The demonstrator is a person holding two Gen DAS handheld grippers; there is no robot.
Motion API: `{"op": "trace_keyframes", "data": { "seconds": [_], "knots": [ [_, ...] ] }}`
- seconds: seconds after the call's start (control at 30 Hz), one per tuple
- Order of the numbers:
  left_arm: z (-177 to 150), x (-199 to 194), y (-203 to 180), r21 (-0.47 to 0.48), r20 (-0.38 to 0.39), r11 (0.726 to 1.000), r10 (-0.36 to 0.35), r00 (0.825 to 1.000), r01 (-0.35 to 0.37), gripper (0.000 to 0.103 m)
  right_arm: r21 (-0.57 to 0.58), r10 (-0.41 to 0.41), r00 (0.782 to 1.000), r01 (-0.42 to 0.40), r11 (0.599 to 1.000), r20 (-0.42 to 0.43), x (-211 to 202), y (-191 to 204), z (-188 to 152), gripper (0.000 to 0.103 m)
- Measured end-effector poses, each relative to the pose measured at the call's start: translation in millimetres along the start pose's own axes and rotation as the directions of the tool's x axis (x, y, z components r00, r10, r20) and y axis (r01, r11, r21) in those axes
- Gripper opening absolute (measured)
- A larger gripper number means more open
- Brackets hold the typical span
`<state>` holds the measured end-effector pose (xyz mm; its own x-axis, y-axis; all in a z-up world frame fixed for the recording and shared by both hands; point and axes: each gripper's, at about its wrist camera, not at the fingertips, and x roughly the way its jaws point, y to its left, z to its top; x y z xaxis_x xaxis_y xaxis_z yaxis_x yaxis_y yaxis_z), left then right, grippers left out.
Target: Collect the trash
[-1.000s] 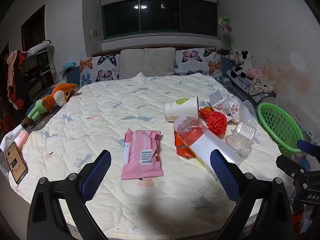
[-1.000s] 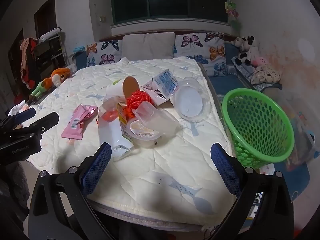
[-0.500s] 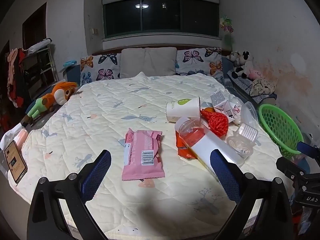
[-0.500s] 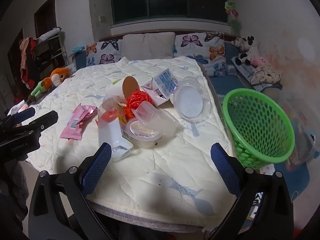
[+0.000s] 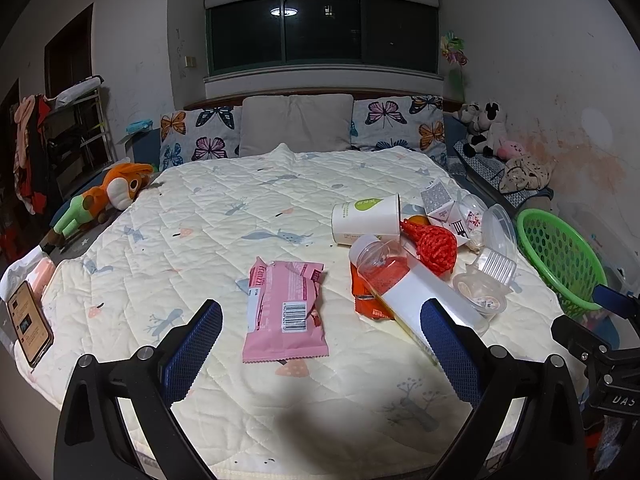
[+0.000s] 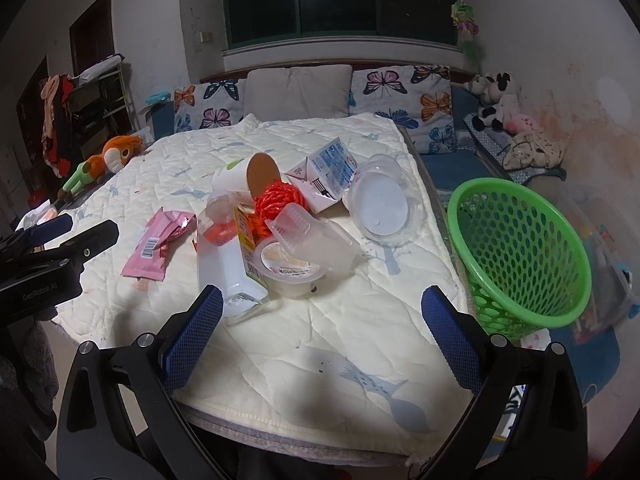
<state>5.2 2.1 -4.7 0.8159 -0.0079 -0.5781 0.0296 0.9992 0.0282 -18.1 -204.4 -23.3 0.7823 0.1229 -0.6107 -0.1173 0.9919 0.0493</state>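
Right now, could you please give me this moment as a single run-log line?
left hand-held gripper: open, empty | right hand-held gripper: open, empty | pink wrapper, bottle: on bed | green basket: beside bed

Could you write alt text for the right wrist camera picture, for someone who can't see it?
An open two-finger gripper hovers over a quilted bed strewn with trash: a plastic bottle, pudding cup, milk carton and pink wrapper. A green basket sits empty beside the bed, to the right.
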Motion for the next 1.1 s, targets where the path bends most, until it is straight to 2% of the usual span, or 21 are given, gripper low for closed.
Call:
{"op": "trace_keyframes", "data": {
  "seconds": [1.1],
  "knots": [
    [3.8, 11.0, 7.1, -0.006, -0.015, 1.0, 0.003, 1.0, -0.003, 0.096, 0.015, 0.027, 0.999, -0.027, 1.0, -0.017, 12.3, -4.4, 9.8, 0.098]
  ]
}}
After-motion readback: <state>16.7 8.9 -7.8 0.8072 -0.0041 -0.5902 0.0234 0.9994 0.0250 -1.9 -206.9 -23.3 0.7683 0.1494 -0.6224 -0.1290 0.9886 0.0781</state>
